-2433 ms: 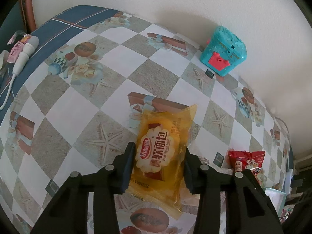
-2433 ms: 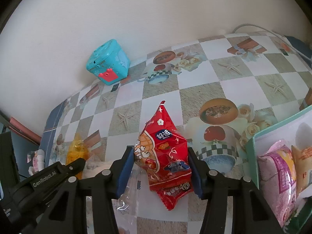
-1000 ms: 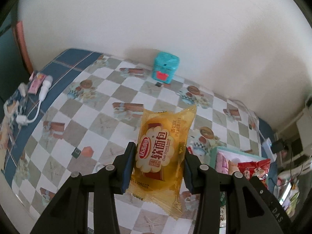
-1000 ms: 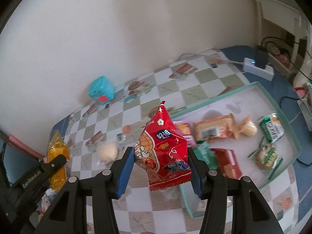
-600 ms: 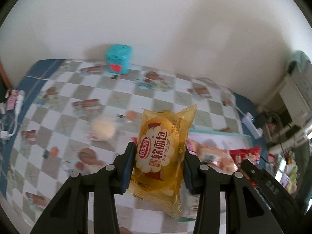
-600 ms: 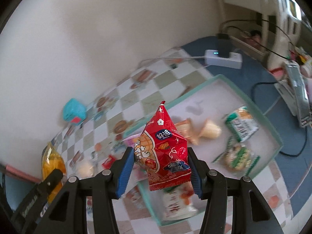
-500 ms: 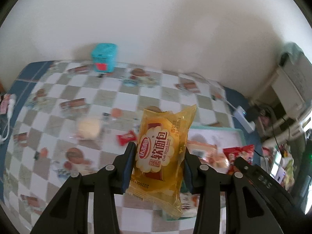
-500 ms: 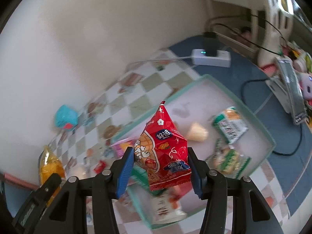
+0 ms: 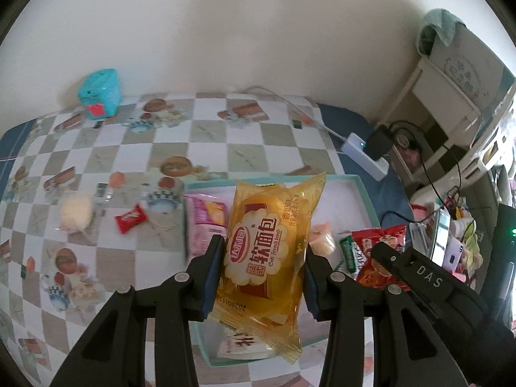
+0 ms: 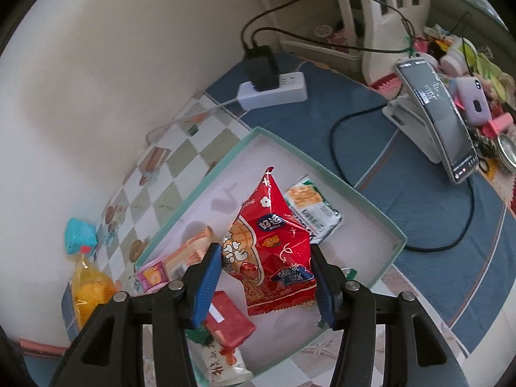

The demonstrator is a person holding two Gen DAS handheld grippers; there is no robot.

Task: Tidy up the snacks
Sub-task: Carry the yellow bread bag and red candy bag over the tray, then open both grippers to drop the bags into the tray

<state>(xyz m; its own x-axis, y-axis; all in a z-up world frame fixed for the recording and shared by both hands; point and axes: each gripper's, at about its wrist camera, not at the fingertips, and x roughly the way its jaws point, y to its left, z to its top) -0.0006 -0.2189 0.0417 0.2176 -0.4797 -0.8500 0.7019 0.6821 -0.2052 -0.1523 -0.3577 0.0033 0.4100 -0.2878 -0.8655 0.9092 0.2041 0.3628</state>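
My left gripper [image 9: 262,277] is shut on a yellow soft-bread packet [image 9: 267,245] and holds it in the air above the teal-rimmed white tray [image 9: 363,190]. My right gripper [image 10: 265,282] is shut on a red snack bag [image 10: 272,245] and holds it over the same tray [image 10: 364,198]. The tray holds several snacks: a green-and-orange pack [image 10: 311,204], a red packet [image 10: 227,321], a pink pack [image 9: 203,219]. The yellow packet also shows at the left of the right wrist view [image 10: 90,287].
On the checkered cloth lie a red candy [image 9: 131,222] and a pale round bun [image 9: 75,214]. A teal toy box [image 9: 100,93] stands by the wall. A white power strip [image 10: 274,92], cables and a phone on a stand [image 10: 441,119] lie right of the tray.
Both grippers have risen and swung right, from the checkered cloth to above the tray, each still holding its packet. The tray now fills the right wrist view.
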